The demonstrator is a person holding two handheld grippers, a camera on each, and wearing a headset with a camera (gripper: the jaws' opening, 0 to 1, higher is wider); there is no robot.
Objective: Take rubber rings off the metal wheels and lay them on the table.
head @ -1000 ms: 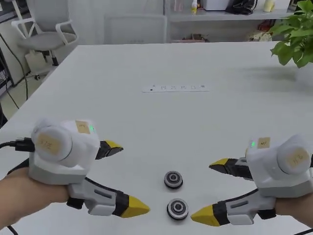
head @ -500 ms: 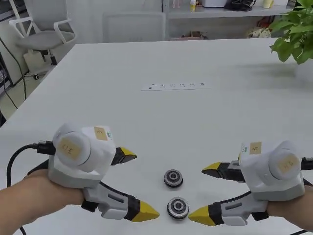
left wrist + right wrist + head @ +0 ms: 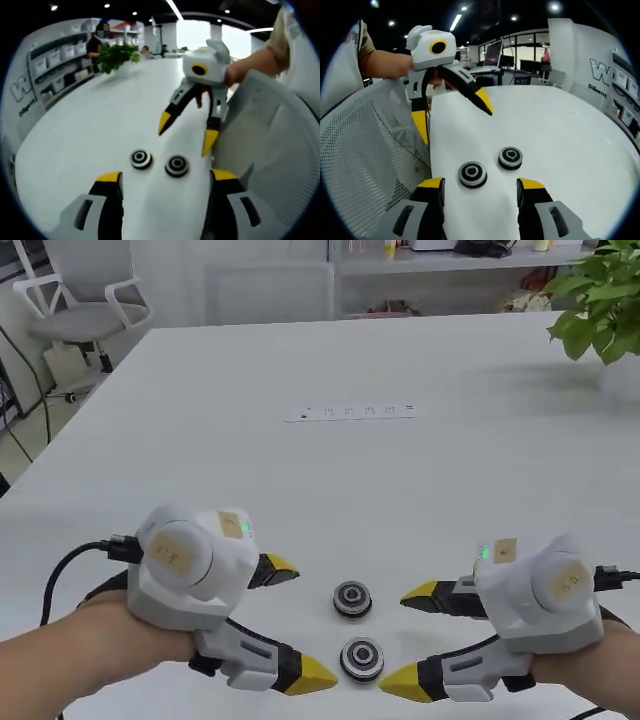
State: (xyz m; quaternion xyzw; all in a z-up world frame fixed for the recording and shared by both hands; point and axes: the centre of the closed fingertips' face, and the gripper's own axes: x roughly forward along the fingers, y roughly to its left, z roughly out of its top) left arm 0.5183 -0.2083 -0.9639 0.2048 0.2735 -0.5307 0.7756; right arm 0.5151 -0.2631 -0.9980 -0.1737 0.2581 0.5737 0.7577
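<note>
Two small metal wheels with black rubber rings lie flat on the white table (image 3: 330,480), near its front edge: the far wheel (image 3: 352,599) (image 3: 141,159) (image 3: 510,157) and the near wheel (image 3: 362,659) (image 3: 177,165) (image 3: 472,174). My left gripper (image 3: 300,622) (image 3: 166,176) (image 3: 452,114) is open just left of them, its yellow tips straddling the pair. Facing it from the right is my right gripper (image 3: 405,637) (image 3: 480,183) (image 3: 186,132), also open. Neither touches a wheel, and nothing is held.
A white power strip (image 3: 350,412) lies mid-table. A green plant (image 3: 600,310) stands at the far right corner. An office chair (image 3: 85,300) and a shelf (image 3: 440,258) stand beyond the table. A mesh chair back (image 3: 375,155) sits against the front edge.
Both grippers have moved inward toward the two wheels, narrowing the gap between them. The wheels have not moved; the head camera has tilted slightly.
</note>
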